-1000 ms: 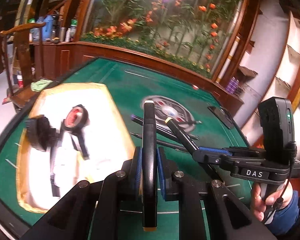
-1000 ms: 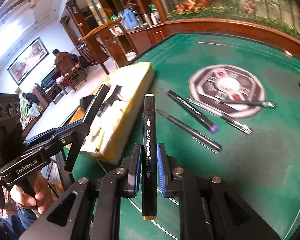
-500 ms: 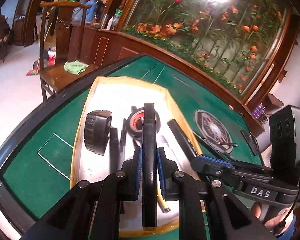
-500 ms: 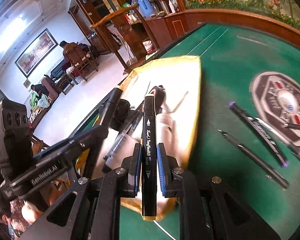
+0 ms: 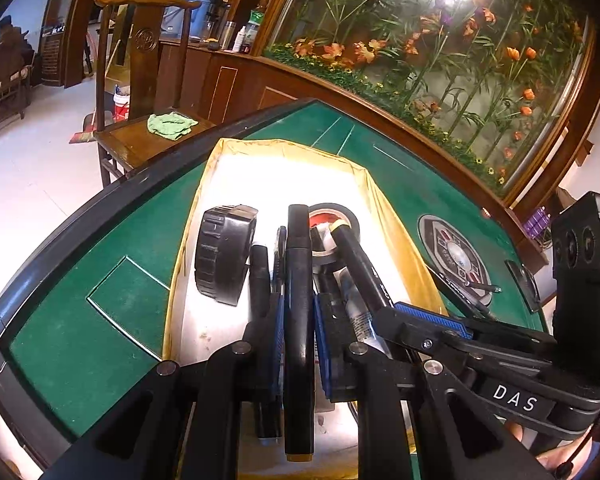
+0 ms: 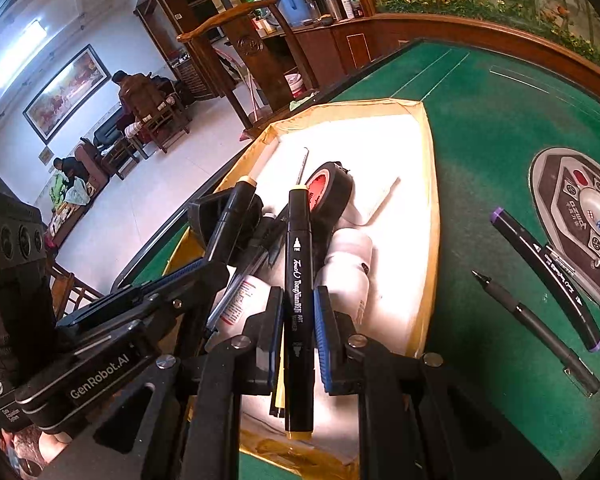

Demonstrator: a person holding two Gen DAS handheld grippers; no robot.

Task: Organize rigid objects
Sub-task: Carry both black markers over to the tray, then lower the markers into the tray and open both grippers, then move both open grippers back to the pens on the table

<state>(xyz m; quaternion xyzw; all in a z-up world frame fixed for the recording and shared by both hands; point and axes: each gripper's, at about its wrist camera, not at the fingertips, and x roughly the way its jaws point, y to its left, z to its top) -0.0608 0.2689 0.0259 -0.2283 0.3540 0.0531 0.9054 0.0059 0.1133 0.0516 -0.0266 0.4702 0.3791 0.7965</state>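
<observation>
While tilted down over box, each hand-held gripper pinches black marker: left, right.

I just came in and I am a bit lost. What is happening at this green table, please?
A person holds a gripper in each hand. The left gripper and the right gripper each clamp a black marker with a yellow end cap over the white, yellow-edged tray, which already holds a black tape roll. More pens lie on the green table.

Tape roll lies in the box; pens on the table right of it.
</observation>
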